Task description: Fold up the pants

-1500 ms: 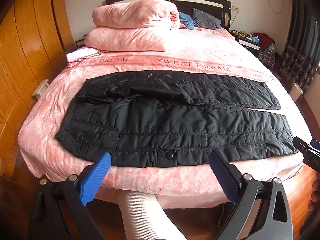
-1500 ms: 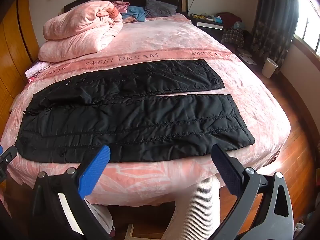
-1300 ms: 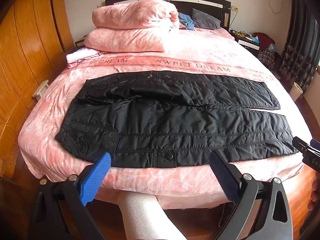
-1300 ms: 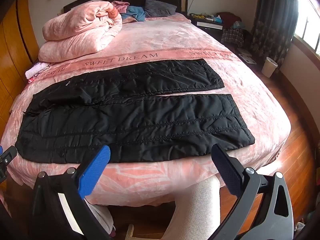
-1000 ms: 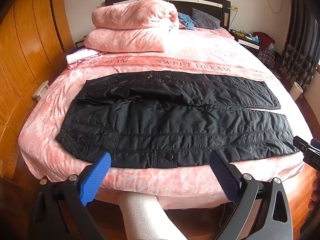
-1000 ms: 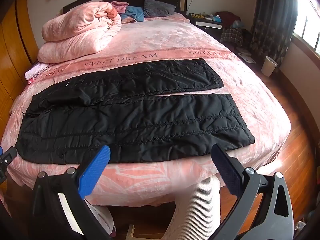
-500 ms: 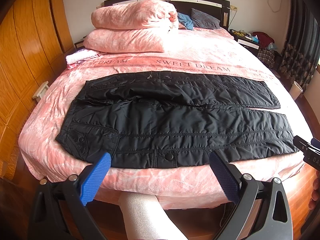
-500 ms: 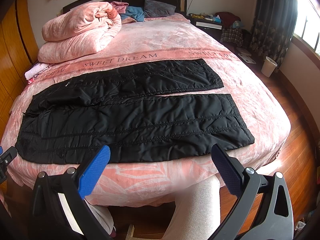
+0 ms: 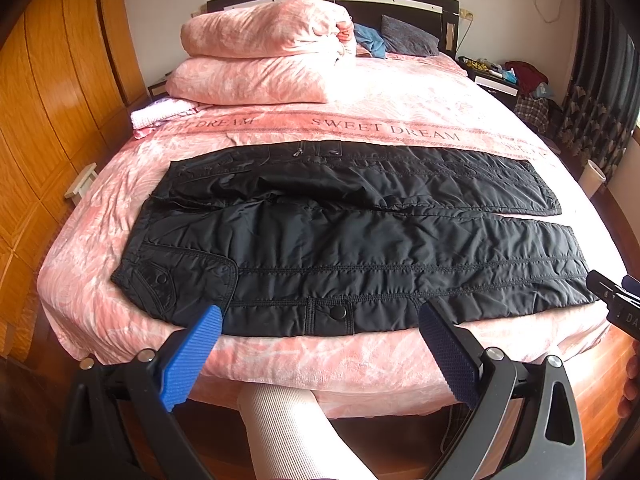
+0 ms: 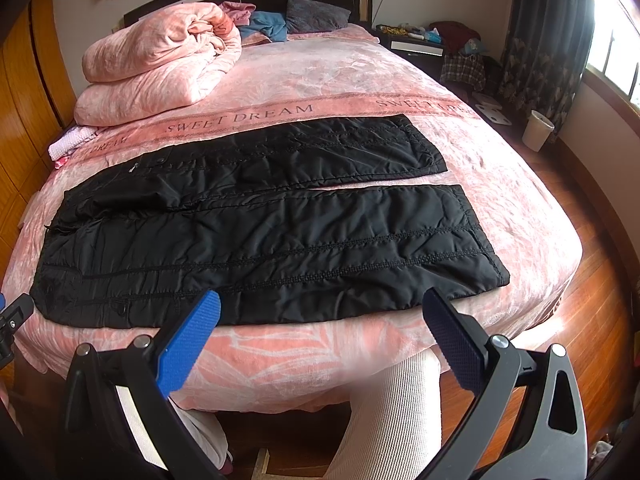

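Note:
Black quilted pants (image 9: 352, 240) lie spread flat across the pink bed, waist to the left, both legs running right and slightly apart. They also show in the right wrist view (image 10: 260, 224). My left gripper (image 9: 320, 320) is open and empty, held just short of the near leg's edge at the bed's front. My right gripper (image 10: 320, 308) is open and empty, in front of the near leg toward its cuff. The right gripper's tip shows at the right edge of the left wrist view (image 9: 612, 296).
A pink bedspread (image 9: 360, 360) covers the bed. A folded pink duvet (image 9: 264, 56) is stacked at the back left. A wooden wardrobe (image 9: 48, 100) stands on the left. A white bin (image 10: 538, 130) and nightstand clutter (image 10: 432, 40) are on the right. The person's white-clad legs (image 10: 392, 416) are below.

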Available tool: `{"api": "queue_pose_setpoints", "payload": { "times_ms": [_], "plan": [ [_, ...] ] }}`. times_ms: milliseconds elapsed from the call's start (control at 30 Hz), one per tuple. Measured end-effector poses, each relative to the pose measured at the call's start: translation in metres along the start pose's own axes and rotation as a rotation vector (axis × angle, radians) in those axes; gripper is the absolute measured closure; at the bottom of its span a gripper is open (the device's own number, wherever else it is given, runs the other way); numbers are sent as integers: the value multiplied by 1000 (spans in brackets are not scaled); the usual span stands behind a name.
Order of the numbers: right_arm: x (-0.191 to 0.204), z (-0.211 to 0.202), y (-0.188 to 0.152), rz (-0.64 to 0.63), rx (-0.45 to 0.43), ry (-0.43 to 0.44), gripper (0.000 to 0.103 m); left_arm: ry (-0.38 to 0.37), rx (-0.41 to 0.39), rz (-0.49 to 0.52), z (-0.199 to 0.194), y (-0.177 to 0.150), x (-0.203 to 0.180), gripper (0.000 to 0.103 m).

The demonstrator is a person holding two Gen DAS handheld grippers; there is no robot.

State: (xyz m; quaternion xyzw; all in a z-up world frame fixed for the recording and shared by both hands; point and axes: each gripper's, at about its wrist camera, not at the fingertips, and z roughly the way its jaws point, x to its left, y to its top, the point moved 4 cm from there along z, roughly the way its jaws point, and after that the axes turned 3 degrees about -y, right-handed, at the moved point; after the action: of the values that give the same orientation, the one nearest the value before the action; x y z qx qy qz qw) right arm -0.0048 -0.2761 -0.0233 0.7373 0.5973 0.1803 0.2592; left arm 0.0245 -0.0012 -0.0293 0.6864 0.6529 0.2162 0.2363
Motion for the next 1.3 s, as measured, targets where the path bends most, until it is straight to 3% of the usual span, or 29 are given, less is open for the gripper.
{"api": "queue_pose_setpoints", "payload": {
  "times_ms": [1300],
  "plan": [
    [1, 10, -1, 4, 19, -1, 2, 5, 4, 5, 1, 1, 1, 4]
  ]
}}
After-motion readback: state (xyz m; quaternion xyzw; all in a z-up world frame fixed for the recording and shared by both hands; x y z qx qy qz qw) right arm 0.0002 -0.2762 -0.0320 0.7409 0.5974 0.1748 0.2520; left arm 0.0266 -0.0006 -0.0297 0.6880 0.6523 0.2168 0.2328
